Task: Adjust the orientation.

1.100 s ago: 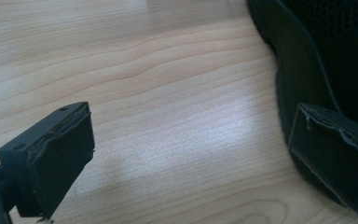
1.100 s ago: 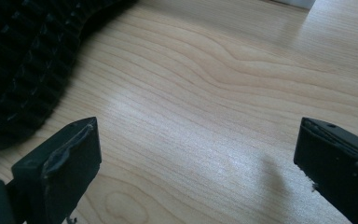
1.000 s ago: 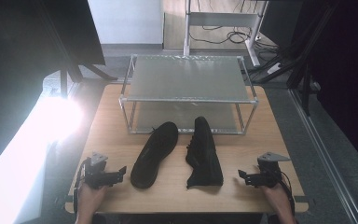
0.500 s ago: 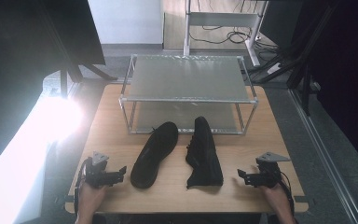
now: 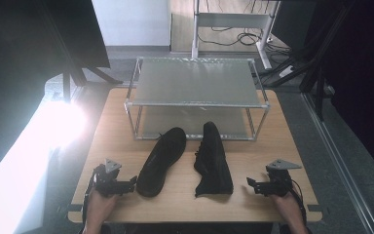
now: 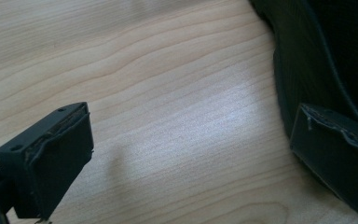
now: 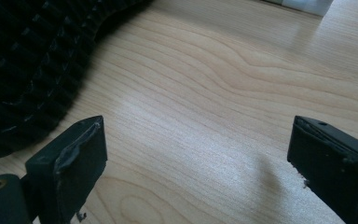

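- Shoes: left shoe (image 5: pixel 162 160) lies upright, right shoe (image 5: pixel 213 159) on its side, both mid-counter (image 5: pixel 121 126), toes toward the far wire rack (image 5: pixel 195 83).
- Left gripper (image 5: pixel 129 184) rests at the near left, fingers (image 6: pixel 51 158) spread, just beside the left shoe's heel.
- Right gripper (image 5: pixel 251 184) sits near right, fingers (image 7: pixel 74 163) apart, holding nothing.

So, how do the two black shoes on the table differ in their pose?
The left shoe stands upright on its sole, with laces and opening facing up; the right shoe lies tipped on its side, and the right gripper view shows its tread. The left shoe slants, its toe pointing toward the right; the right shoe points nearly straight at the rack. Both are black, and both lie with toes toward the rack, each beside an open gripper.
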